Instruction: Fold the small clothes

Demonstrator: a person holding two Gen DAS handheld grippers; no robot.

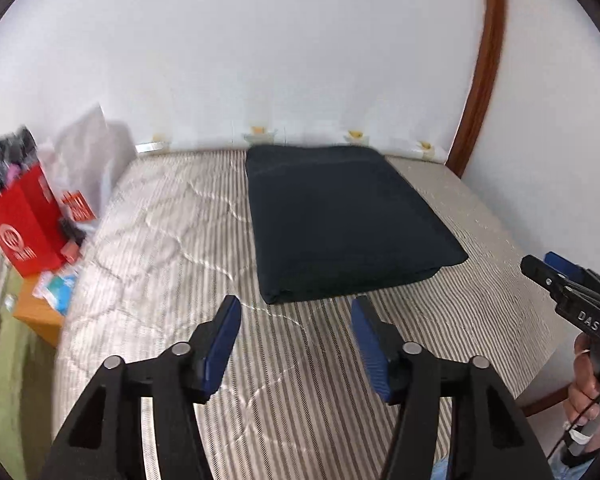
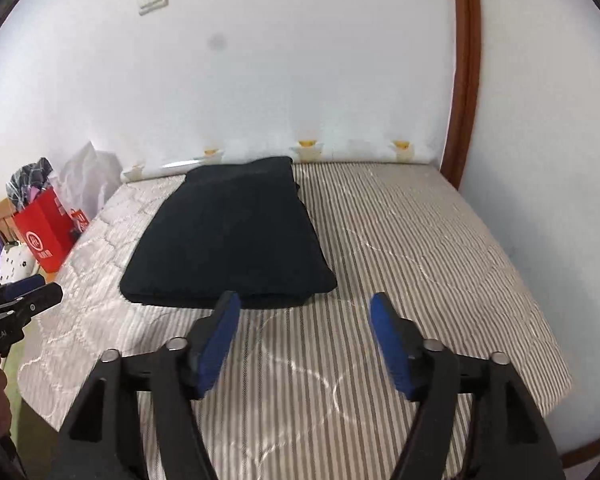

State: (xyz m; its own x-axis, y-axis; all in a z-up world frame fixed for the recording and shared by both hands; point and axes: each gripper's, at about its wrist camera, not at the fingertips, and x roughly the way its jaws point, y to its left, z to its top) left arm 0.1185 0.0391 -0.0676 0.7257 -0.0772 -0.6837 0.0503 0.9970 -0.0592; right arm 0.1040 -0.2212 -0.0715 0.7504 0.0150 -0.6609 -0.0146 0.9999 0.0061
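Garment [image 1: 340, 220] under inspection: one dark, near-black cloth item, lying flat on the striped quilted mattress [image 1: 160, 240], toward the wall end and roughly central. It presents as a tidy rectangle with several layers visible at its near edge — judged already folded at least once, possibly complete. What kind of garment it is cannot be told.

Left gripper [image 1: 296, 312] hovers just short of the near edge, jaws spread wide and holding nothing. Right gripper [image 2: 304, 308] hovers likewise near the front right corner, jaws released, empty. Neither touches the cloth.

Handling assessment: soft, limp and light; no stiffness to rely on, so any lifted part will droop and the layers may slide apart. Matt fabric on a textured mattress suggests fair friction, not slippery. Not fragile.

Recommended hold — the two near corners, one per gripper, pinching through all stacked layers at the edge rather than the top layer alone. Risk: catching the mattress cover beneath along with the cloth.

Red bag [image 1: 24, 232] and clutter stand well clear at left.
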